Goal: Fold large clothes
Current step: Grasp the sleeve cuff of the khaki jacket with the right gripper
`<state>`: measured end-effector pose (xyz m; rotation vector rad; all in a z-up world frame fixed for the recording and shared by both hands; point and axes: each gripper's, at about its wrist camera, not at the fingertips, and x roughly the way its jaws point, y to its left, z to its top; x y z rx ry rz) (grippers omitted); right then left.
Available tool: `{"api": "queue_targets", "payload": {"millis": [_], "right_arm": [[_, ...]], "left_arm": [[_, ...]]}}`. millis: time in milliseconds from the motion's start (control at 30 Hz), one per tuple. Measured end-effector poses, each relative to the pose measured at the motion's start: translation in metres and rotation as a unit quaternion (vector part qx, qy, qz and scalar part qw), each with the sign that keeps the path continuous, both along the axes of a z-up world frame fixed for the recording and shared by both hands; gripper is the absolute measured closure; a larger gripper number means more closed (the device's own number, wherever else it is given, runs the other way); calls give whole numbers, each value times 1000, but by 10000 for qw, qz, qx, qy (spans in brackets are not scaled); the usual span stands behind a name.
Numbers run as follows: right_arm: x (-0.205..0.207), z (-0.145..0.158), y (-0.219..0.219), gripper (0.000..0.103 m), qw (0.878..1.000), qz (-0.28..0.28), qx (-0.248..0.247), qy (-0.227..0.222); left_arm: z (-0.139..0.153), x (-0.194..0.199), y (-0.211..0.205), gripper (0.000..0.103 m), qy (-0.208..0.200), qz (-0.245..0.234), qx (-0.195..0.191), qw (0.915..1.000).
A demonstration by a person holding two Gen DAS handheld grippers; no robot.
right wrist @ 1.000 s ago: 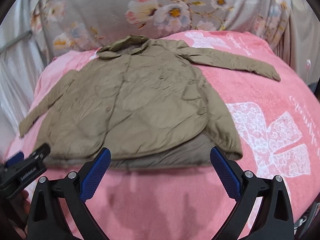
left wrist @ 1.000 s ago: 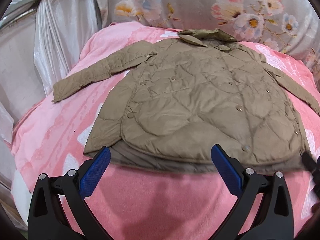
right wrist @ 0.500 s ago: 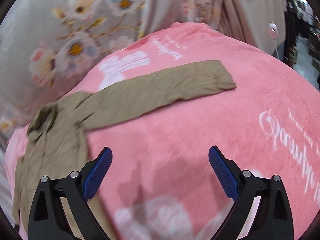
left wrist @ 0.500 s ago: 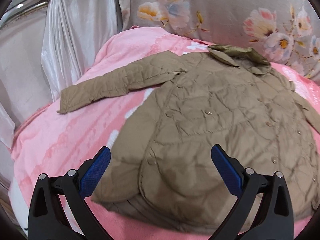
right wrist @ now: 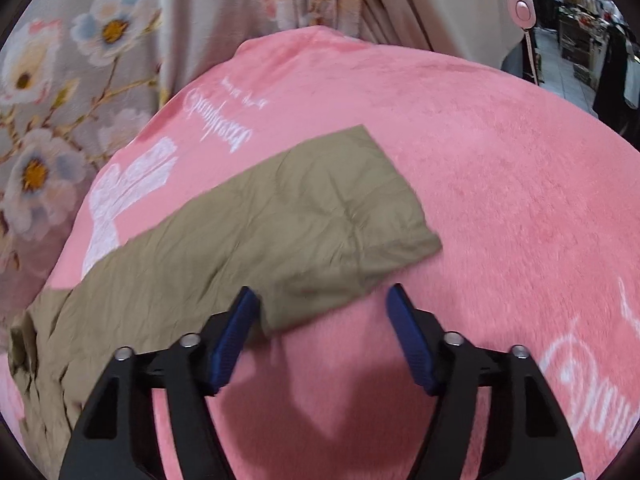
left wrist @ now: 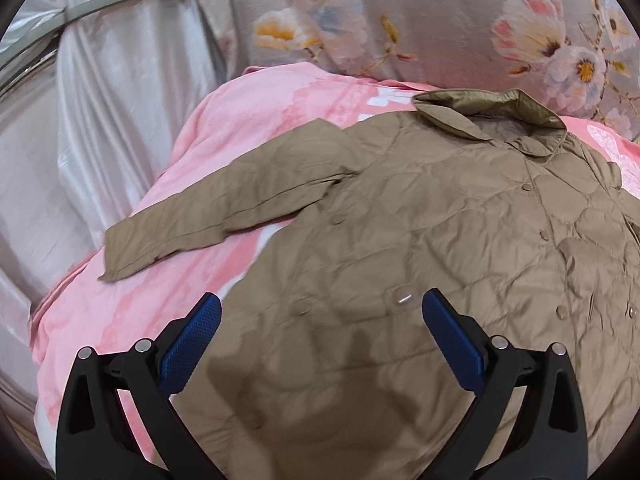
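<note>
A tan quilted jacket (left wrist: 420, 248) lies flat, front up and buttoned, on a pink blanket (left wrist: 256, 120). Its left sleeve (left wrist: 208, 216) stretches out to the side. My left gripper (left wrist: 322, 316) hovers open over the jacket's lower left front, with nothing between its blue pads (left wrist: 192, 344). In the right wrist view the other sleeve (right wrist: 280, 232) lies straight on the blanket (right wrist: 500, 184). My right gripper (right wrist: 322, 304) is just short of the cuff's near corner. Its jaws are closing, and the pads (right wrist: 236, 332) do not press on the cloth.
A flowered grey curtain (left wrist: 420, 20) hangs behind the bed. Silvery sheeting (left wrist: 100, 100) hangs along the left side. At the far right of the right wrist view a pink round device (right wrist: 522, 10) hangs beside shop racks (right wrist: 580, 40).
Both grippers moved outward from the hem: the left swung toward the left sleeve side, the right swung over to the right sleeve's cuff and came closer. The right jaws have narrowed.
</note>
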<state>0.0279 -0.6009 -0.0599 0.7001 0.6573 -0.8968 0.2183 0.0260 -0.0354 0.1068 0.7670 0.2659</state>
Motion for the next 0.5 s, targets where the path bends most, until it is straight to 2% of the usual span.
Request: {"api": "queue_targets", "payload": {"millis": [67,133,233,300,367,433,500], "right_arm": [[7,5,-6,77,10000,-32,-27,-59],[20,17,-5,93,9995,92,-56,-308],[51,52,24,95,9957,590,-417,-571],[85,86,72,95,9837,1343,-862,-832],[115,104,112,95,9689,1971,-1125,-991],[153,118,174,95,9439,2805,-1359,-1089],[187,119,231,95,9194,3493,-1415,-1125]], "left_arm": [[-6,9,-8,5,52,-50,46,10000],[-15,17,-15,5,100,-67,126,9998],[-32,25,-19,5,221,4,298,9993],[-39,28,-16,5,322,48,257,9991],[-45,29,-10,5,366,134,153,9991],[-48,27,-5,5,366,183,38,9992],[-49,26,-2,5,354,190,-72,9992]]}}
